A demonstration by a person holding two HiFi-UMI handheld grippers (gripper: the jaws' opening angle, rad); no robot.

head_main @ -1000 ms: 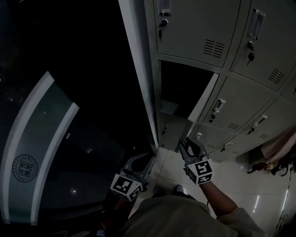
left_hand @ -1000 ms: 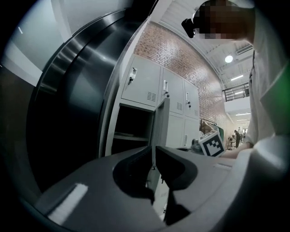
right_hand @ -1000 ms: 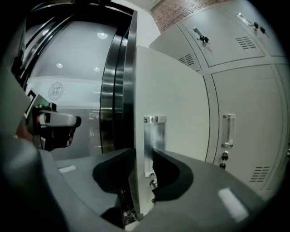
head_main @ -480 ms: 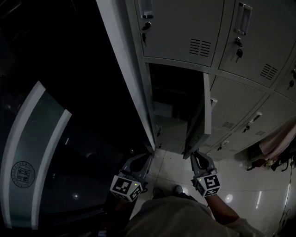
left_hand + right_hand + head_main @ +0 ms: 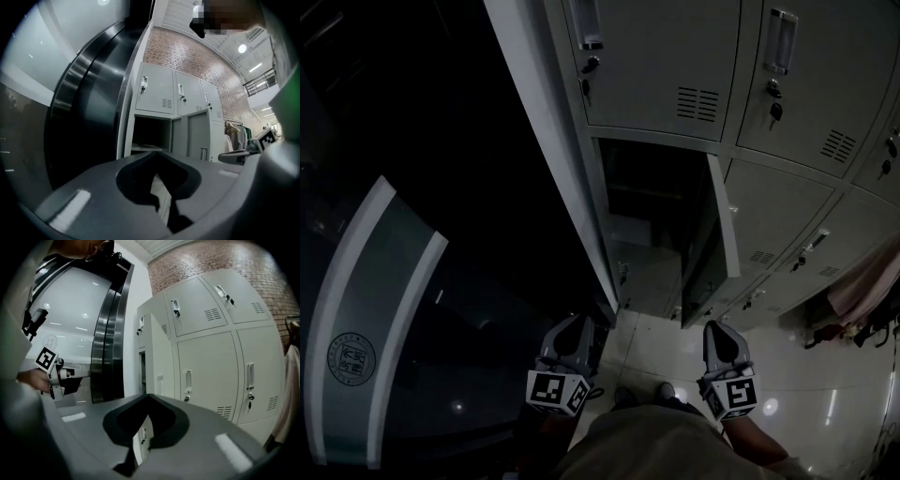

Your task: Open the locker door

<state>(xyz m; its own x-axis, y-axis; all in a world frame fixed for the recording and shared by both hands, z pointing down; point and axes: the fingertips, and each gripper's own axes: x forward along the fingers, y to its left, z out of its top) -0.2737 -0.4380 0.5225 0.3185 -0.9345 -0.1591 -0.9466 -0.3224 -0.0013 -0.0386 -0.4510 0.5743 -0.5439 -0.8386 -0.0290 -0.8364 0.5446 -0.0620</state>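
1. Head view, nearest item: we list the left gripper (image 5: pixel 572 325), held low above the floor. Its jaws are closing and have nothing between them; the left gripper view shows only floor and lockers past the tips.
2. Beside it at about the same height we list the right gripper (image 5: pixel 721 330). Its jaws are fully together and empty, and it is apart from the door.
3. Next is the tiled floor (image 5: pixel 642 349), pale and glossy, lying between the grippers and the lockers.
4. We record the locker door (image 5: pixel 724 225) as swung out and nearly edge-on to us. It is attached at the right side of its opening and neither gripper touches it.
5. Behind the door is the open compartment (image 5: pixel 642 192), dark inside.
6. Above that are the closed upper lockers (image 5: pixel 661 56), with handles and vent slots.
7. At the far sides we note a dark curved panel (image 5: pixel 370 281) with pale bands on the left and hanging clothes (image 5: pixel 862 295) on the right.
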